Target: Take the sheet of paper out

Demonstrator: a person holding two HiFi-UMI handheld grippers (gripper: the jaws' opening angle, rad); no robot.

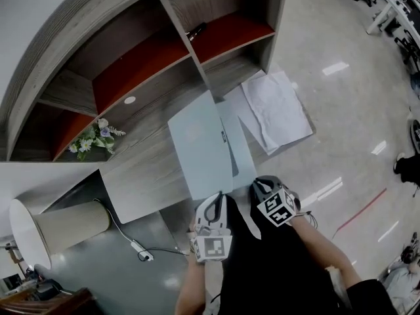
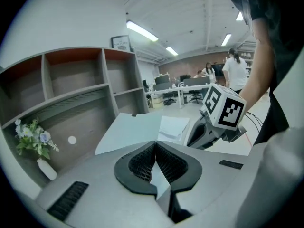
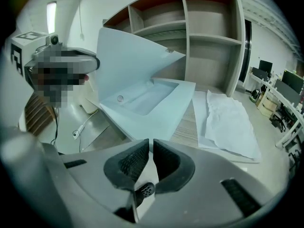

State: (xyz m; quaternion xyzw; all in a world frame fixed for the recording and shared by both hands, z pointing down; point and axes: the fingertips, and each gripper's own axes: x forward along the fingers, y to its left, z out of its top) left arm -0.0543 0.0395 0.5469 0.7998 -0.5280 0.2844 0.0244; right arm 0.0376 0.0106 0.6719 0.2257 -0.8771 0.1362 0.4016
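Looking down from a person's head, two hand-held grippers meet over a pale blue folder [image 1: 205,135] that lies on a wood-grain counter [image 1: 147,159].

The left gripper [image 1: 215,199] is closed on the near edge of the folder's upper cover [image 2: 135,129]. A thin strip of blue shows between its dark ribbed pads. That cover is lifted and tilted up away from the lower leaf, so the folder stands open like a wedge.

The right gripper [image 1: 260,185] sits just beside the left one. It is also closed, pinching the near edge of the lower leaf [image 3: 152,110], which stays flat on the counter. A small round stud shows on the inner face of the lower leaf. Whether any paper is inside the folder cannot be made out.

The sheet of paper [image 1: 279,107] is white and wrinkled. It lies outside the folder, on the counter just to the folder's right. It rests on a flatter white sheet [image 1: 244,107] that runs under it and touches the folder's edge.

Behind the counter rises a curved wooden shelf unit [image 1: 174,18] with red-backed compartments. A small bunch of white and purple flowers [image 1: 93,140] stands in a lower left compartment. A lamp with a pale shade [image 1: 62,227] sits at the lower left, with a white cable [image 1: 134,245] beside it. Shiny grey floor [image 1: 341,71] fills the right side of the view.
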